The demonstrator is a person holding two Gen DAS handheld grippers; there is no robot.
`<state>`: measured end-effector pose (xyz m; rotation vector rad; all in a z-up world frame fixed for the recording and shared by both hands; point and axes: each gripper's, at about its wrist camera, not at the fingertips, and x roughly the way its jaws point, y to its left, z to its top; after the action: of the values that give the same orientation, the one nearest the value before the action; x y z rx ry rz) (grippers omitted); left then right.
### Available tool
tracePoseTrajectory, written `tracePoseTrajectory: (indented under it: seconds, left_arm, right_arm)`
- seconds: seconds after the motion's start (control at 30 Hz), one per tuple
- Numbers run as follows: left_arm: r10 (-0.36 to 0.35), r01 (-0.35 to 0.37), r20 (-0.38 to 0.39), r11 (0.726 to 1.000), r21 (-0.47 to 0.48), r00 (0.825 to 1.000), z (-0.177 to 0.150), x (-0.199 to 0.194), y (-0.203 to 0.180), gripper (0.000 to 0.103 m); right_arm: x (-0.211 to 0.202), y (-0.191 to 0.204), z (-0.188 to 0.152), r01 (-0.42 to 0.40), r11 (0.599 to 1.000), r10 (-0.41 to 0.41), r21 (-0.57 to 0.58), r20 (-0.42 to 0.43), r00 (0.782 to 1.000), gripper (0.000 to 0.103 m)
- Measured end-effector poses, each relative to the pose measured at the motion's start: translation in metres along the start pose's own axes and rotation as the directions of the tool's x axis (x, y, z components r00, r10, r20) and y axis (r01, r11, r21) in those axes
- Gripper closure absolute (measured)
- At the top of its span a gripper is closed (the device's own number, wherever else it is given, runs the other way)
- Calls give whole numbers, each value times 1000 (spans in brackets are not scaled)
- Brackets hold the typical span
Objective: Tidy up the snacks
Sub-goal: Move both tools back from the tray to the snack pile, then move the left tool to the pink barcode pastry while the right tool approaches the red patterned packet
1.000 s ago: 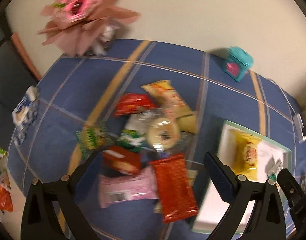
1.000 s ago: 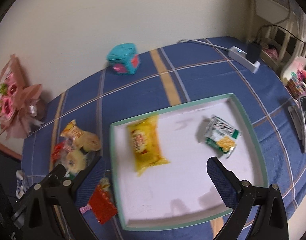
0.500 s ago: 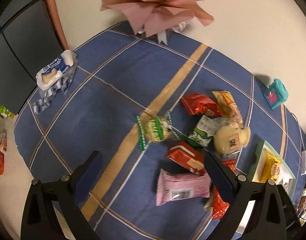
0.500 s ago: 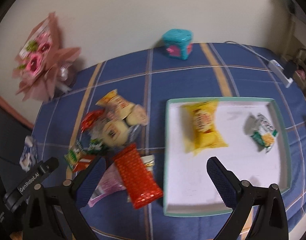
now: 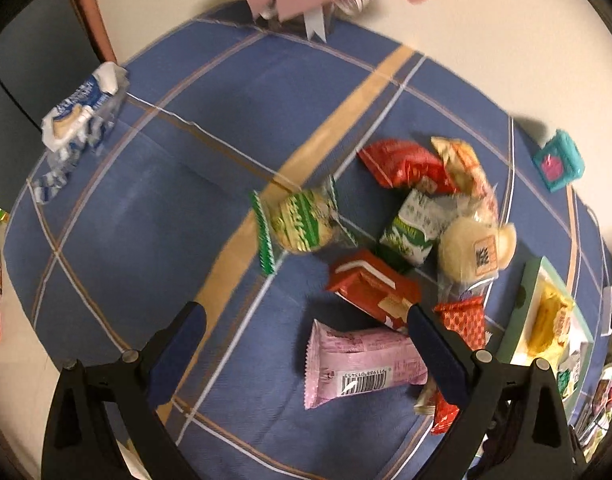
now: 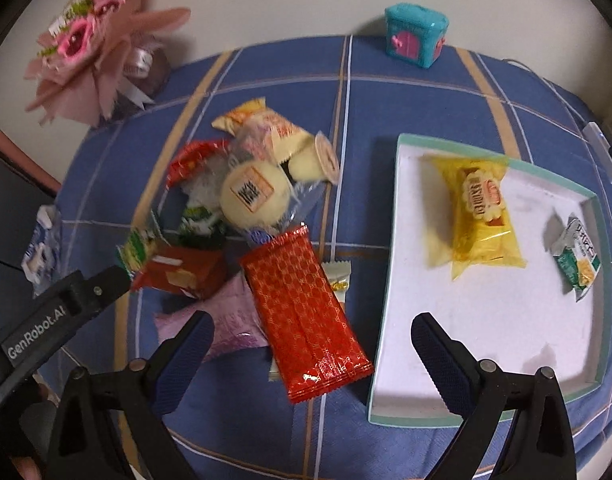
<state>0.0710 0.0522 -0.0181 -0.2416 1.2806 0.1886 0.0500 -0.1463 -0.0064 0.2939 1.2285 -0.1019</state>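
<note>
Meanwhile both grippers' fingers wide open, empty; snack pile (image 6: 258, 216) beside tray (image 6: 386, 320) w/ two packets

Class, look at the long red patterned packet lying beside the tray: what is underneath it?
Under the long red packet lie part of a pink packet and a pale wrapper poking out on the tray side. The rest of both is covered.

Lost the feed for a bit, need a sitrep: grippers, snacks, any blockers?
Left gripper open, empty. Right gripper open, empty, above the red packet. Two snacks in the tray; the pile on the cloth. Nothing in the way.
</note>
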Motion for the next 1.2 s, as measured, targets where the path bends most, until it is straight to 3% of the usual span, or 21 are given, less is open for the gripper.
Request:
tracePoseTrajectory:
  seconds: [0.23, 0.6, 0.67, 0.83, 1.2]
  left_arm:
    - [34, -33, -74, 999, 6, 997, -3, 27, 0, 3]
    - [26, -26, -59, 1000, 8, 998, 3, 21, 3, 3]
    - [21, -19, -56, 999, 29, 998, 4, 17, -4, 3]
    - [2, 2, -69, 998, 63, 998, 3, 17, -21, 3]
    - [-95, 104, -152, 993, 51, 984, -9, 36, -54, 3]
  right_arm:
    - [20, 2, -3, -5, 1000, 4, -17, -47, 999, 11]
    - [37, 10, -5, 4, 997, -9, -82, -54, 999, 21]
    - [40, 9, -5, 10, 997, -15, -83, -58, 998, 23]
    - [42, 14, -2, 4, 996, -8, -95, -45, 999, 40]
    - [43, 16, -7, 6, 994, -12, -109, -50, 999, 46]
